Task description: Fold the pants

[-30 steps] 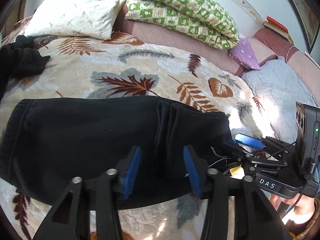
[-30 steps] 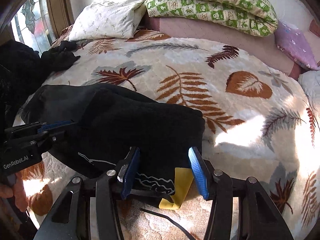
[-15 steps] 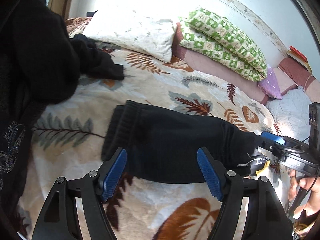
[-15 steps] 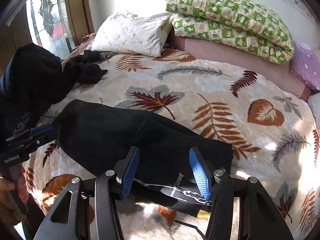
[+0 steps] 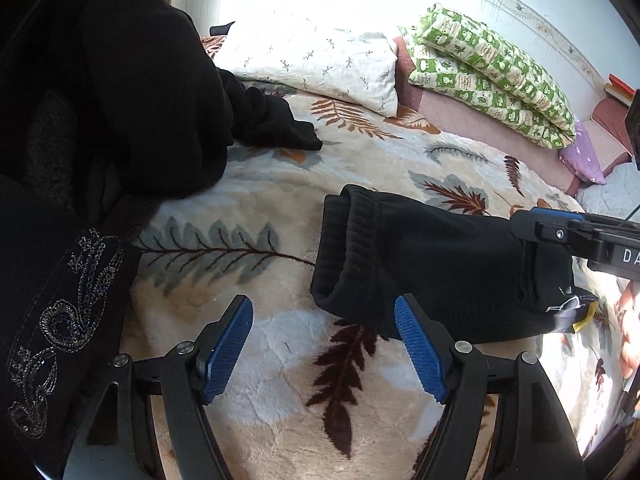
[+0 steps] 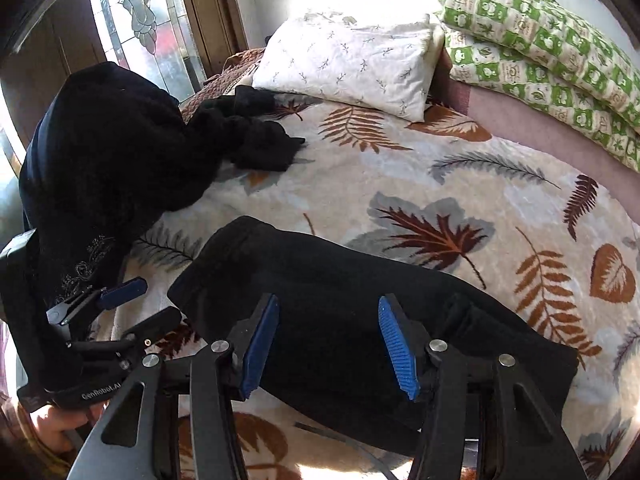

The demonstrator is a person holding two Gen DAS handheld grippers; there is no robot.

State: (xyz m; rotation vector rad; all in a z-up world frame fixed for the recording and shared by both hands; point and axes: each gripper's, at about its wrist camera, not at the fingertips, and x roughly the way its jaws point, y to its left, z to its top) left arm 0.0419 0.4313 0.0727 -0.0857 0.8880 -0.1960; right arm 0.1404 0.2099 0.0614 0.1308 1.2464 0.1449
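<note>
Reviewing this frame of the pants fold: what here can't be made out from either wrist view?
- Right gripper: the left wrist view cuts it at the right edge; in its own view, contact with the folded pants is unclear.
- Pants' far end with the yellow tag: hidden behind the right gripper's frame in the right wrist view.
- Pile of dark clothes: individual garments can't be told apart.
- Left gripper: open; nothing between its jaws.

The left gripper (image 6: 120, 308) body bears the white marking "GenRobot.AI". The right gripper (image 5: 560, 224) body shows the letters "DA", cut off at the frame edge.
</note>
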